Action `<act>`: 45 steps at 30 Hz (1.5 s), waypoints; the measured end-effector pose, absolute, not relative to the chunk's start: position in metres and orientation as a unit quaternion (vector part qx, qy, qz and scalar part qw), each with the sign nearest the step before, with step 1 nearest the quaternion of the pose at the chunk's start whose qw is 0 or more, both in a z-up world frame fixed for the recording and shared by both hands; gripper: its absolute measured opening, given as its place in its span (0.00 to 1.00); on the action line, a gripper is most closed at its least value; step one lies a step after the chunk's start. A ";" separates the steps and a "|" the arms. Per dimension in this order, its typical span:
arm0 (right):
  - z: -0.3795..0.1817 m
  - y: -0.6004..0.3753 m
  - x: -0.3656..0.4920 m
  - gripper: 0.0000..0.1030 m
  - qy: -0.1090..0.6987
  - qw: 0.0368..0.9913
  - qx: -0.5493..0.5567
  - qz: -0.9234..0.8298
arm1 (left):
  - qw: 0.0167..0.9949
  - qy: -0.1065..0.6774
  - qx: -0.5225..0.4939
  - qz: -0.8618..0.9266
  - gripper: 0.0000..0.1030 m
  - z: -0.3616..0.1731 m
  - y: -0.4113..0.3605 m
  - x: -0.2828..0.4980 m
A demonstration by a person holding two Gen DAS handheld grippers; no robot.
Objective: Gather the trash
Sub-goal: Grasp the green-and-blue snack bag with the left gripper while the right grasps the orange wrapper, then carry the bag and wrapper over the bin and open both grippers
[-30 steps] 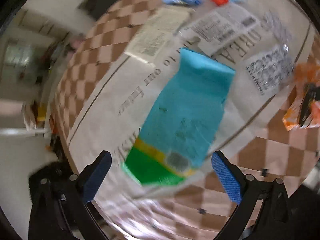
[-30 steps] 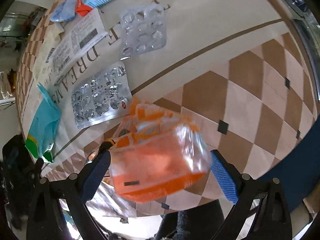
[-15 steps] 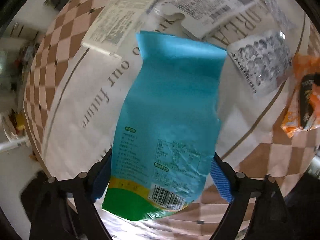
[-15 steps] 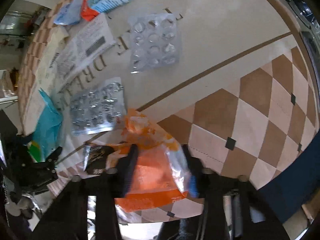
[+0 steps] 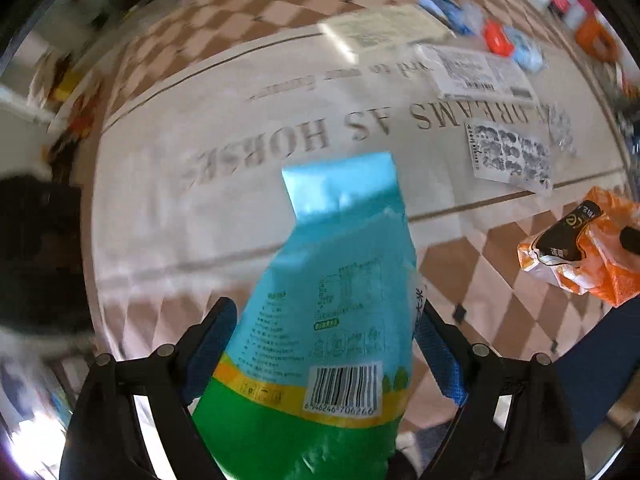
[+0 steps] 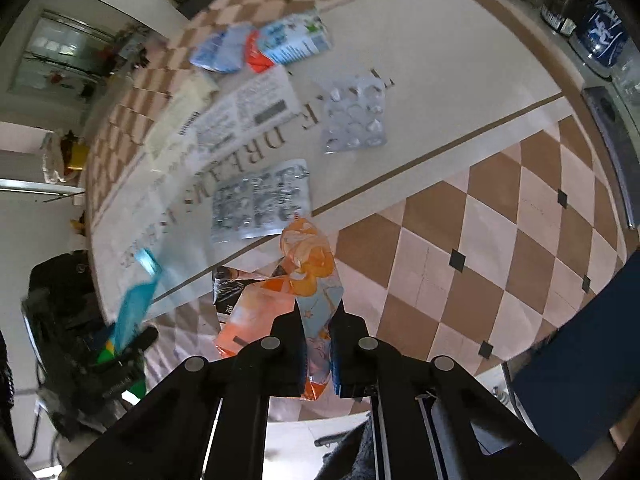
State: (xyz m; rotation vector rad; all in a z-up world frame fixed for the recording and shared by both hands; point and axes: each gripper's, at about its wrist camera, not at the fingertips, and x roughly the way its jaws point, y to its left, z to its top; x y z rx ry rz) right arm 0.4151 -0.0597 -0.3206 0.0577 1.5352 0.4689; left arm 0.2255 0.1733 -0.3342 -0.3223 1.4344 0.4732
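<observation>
Both pickups look done: left gripper [image 5: 326, 344] clamps the blue-green snack bag [image 5: 320, 320], right gripper [image 6: 318, 354] pinches the orange wrapper [image 6: 308, 272]; next, carry both to a bin, none visible.

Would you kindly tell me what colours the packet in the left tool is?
The packet is light blue above, yellow band, green bottom; clearest in the left wrist view.

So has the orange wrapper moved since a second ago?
Yes. The orange wrapper, then flat on the checkered tablecloth, now hangs lifted off it, pinched in the right hand-held gripper, whose jaws have just closed.
</observation>
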 end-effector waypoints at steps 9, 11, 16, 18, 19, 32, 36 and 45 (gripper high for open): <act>-0.268 -0.079 0.315 0.08 0.646 0.720 0.010 0.254 | 0.750 0.581 -0.207 0.239 0.85 -0.297 0.146 0.133; -0.267 -0.087 0.282 0.08 0.641 0.725 0.005 0.252 | 0.760 0.573 -0.212 0.224 0.85 -0.303 0.143 0.112; -0.288 -0.105 0.237 0.08 0.645 0.733 0.021 0.216 | 0.752 0.581 -0.256 0.178 0.85 -0.341 0.155 0.096; -0.297 -0.106 0.237 0.08 0.644 0.738 0.040 0.199 | 0.752 0.586 -0.251 0.169 0.85 -0.345 0.162 0.104; -0.300 -0.106 0.240 0.08 0.641 0.743 0.048 0.187 | 0.752 0.589 -0.246 0.165 0.84 -0.345 0.164 0.109; -0.335 -0.101 0.305 0.08 0.634 0.760 0.065 0.128 | 0.717 0.662 -0.152 0.156 0.78 -0.407 0.157 0.185; -0.333 -0.112 0.294 0.08 0.634 0.754 0.077 0.153 | 0.738 0.637 -0.159 0.154 0.68 -0.392 0.151 0.176; -0.320 -0.138 0.226 0.08 0.637 0.732 0.085 0.226 | 0.776 0.569 -0.200 0.184 0.65 -0.336 0.121 0.101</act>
